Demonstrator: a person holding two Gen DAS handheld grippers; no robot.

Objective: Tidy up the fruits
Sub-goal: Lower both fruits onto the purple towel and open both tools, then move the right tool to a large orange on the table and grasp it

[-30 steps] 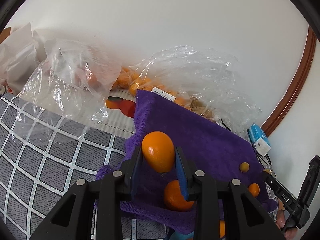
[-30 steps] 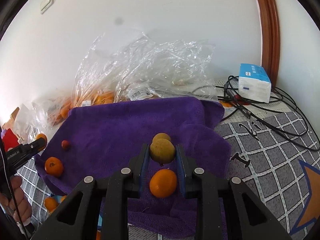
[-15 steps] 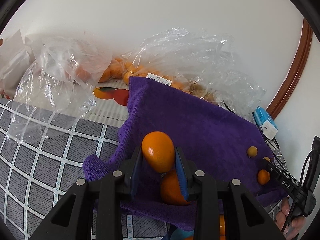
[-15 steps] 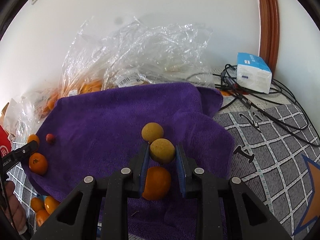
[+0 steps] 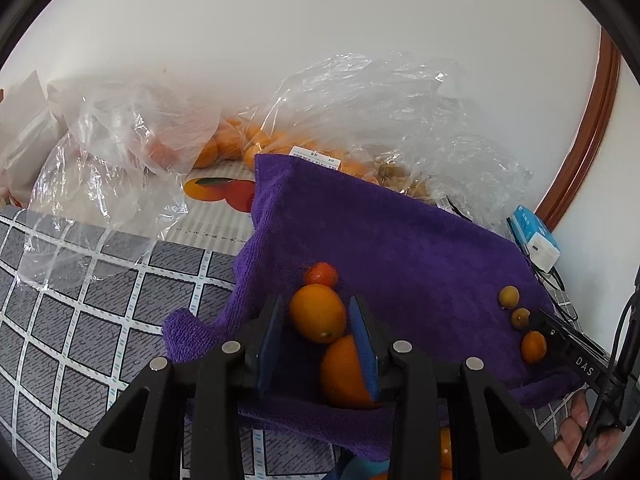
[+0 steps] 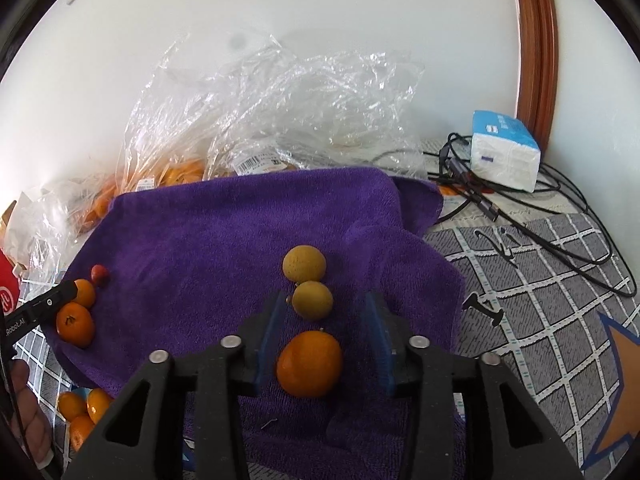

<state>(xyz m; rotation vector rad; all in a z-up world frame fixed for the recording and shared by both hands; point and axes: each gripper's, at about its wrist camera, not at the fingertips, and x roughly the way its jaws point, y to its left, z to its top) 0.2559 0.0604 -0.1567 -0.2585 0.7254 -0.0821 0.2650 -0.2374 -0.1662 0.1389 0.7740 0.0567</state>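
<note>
Left gripper (image 5: 318, 324) just opened, kumquat (image 5: 318, 312) loose between; right gripper (image 6: 324, 320) opened, longan (image 6: 313, 300) between, untouched.

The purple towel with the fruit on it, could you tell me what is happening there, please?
A person is laying fruit out on the purple towel with two handheld grippers. The right gripper has just been opening, and the yellow-green fruit between its jaws now rests free on the towel beside a tangerine. The left gripper has just been opening too, around an orange kumquat. More fruit sits in plastic bags behind.
</note>
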